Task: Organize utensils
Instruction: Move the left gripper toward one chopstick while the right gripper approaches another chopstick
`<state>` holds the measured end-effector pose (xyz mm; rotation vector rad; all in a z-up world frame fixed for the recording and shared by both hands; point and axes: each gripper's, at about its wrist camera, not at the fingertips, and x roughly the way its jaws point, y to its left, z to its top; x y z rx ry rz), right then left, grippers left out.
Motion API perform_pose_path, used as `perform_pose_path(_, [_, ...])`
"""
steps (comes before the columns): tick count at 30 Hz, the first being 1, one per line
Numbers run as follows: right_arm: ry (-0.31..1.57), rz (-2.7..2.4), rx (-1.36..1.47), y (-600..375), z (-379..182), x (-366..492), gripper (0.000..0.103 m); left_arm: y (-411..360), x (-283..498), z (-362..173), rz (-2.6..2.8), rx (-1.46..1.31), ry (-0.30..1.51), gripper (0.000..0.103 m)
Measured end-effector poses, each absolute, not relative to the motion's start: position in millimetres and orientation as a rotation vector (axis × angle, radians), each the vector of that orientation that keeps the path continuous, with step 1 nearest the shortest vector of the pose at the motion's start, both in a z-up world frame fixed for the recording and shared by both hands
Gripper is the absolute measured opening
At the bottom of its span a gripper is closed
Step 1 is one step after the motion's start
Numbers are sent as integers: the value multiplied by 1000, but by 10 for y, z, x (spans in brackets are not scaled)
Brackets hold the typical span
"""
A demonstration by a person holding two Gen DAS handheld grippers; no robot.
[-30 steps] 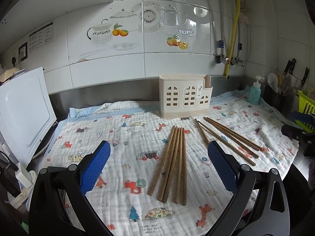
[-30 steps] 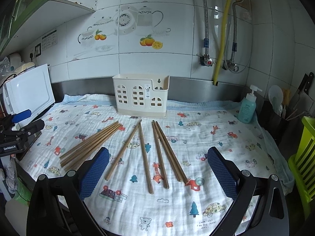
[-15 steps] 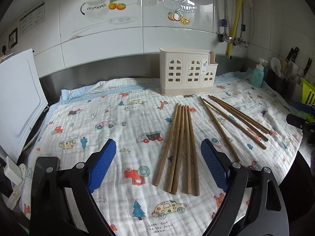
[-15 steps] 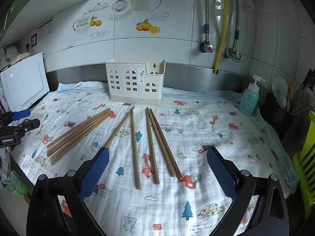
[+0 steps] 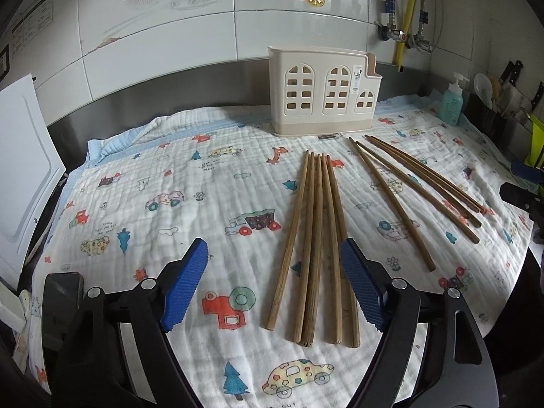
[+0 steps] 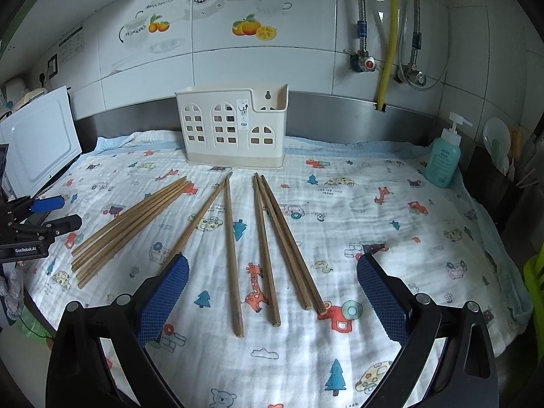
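Both grippers are hanging low over the cloth (image 5: pixel 190 183) and nothing's picked up yet. The left gripper (image 5: pixel 273 284) has its jaws apart but they've just been narrowing, with the near ends of the tight bundle (image 5: pixel 314 248) of chopsticks sitting between the pads in the lower middle of its view, not pinched yet as far as I can tell. The right gripper (image 6: pixel 272 301) has its jaws wide apart over the loose sticks (image 6: pixel 268 248), lower centre of its frame, touching none of them. The holder (image 6: pixel 234 129) stands empty-looking at the back, upper middle in both views, against the steel backsplash. My take on the grab: go for the bundle near the thick ends and come down square, so the pads close across all the sticks at once instead of rolling one out sideways. The cloth is soft and wrinkly, so I'd press in slightly to get under them, but not so deep that you pinch fabric too. The right side's sticks are splayed out, so probably nudge them together first or take fewer per trip. Then tip them upright before going over the holder's rim.
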<state>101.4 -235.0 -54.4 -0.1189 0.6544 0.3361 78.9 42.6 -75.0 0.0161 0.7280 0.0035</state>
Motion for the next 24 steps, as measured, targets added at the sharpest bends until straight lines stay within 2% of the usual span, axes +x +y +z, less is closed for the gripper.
perform_pose_path(8, [672, 339, -123, -2331, -597, 1070, 94, 474, 854, -806, -4, -6, 756, 64])
perform_pose_path(11, [680, 345, -125, -2330, -606, 1102, 90, 490, 884, -830, -9, -12, 770, 59])
perform_pose_path(12, [684, 347, -124, -2329, -609, 1111, 84, 492, 893, -836, -11, -12, 773, 59])
perform_pose_path(14, [691, 349, -120, -2338, -617, 1143, 82, 498, 911, -850, -18, -15, 782, 54])
perform_pose_path(24, [704, 345, -130, -2356, -647, 1230, 76, 515, 1000, -912, -21, -3, 811, 54])
